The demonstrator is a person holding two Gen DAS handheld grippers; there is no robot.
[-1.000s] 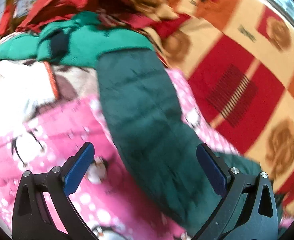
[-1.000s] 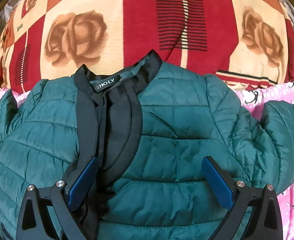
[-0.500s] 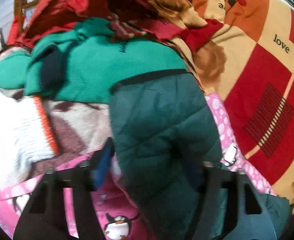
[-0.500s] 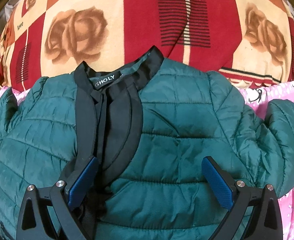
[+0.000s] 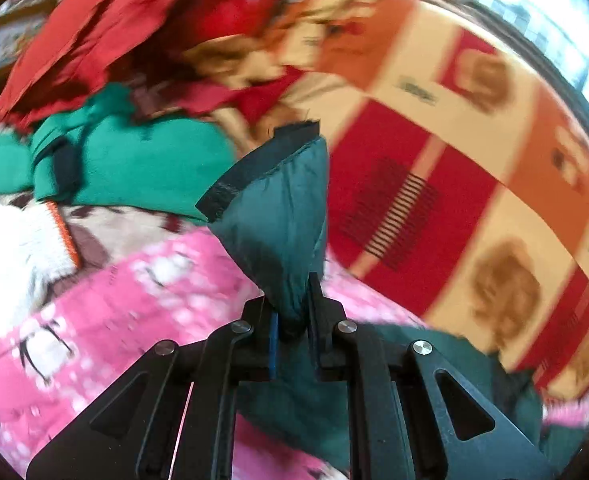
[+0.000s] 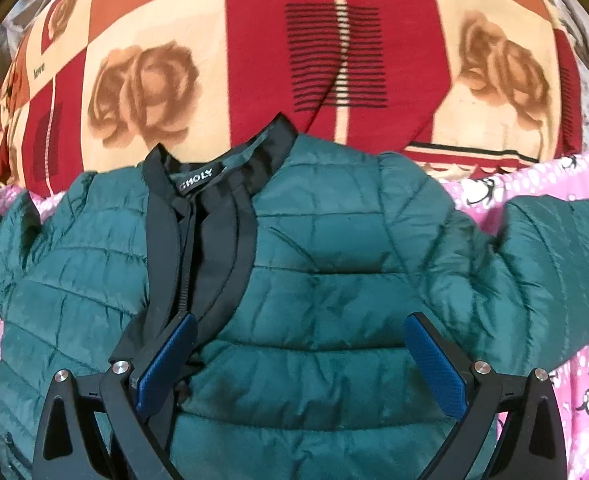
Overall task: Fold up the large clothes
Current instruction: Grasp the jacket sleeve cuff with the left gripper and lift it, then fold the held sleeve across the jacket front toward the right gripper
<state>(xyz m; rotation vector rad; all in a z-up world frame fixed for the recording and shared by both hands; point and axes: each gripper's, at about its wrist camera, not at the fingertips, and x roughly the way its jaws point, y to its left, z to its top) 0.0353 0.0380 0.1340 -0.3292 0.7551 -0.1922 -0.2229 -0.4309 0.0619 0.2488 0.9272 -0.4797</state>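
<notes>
The blanket (image 6: 254, 60), checked in red, cream and orange with brown roses, is the largest thing in view and fills the far side of both pictures. Nearer than the blanket lies a pink sheet (image 6: 534, 184) printed with penguins.

The jacket (image 6: 334, 280), dark green and quilted, lies spread front-up on the pink sheet, its black collar (image 6: 222, 160) pointing toward the blanket and overlapping the blanket's near edge. A label sits inside the collar, and black trim runs down the front opening. One sleeve reaches out to the right of the jacket's body, over the pink sheet.

In the left wrist view, much blurred, a heap of clothes (image 5: 134, 152) lies beyond the jacket's other sleeve (image 5: 278, 216): a bright green knit, red cloth above it, a white and brown piece to the left.

That sleeve stands lifted off the sheet, its black cuff (image 5: 262, 160) uppermost, well clear of the jacket's body.

The left gripper (image 5: 292, 320) is pressed together on the sleeve just below the cuff, the fabric bunched between its pads.

The right gripper (image 6: 300, 364) is spread wide above the jacket's chest, near the front opening, with nothing pinched; I cannot tell whether its pads touch the fabric.
</notes>
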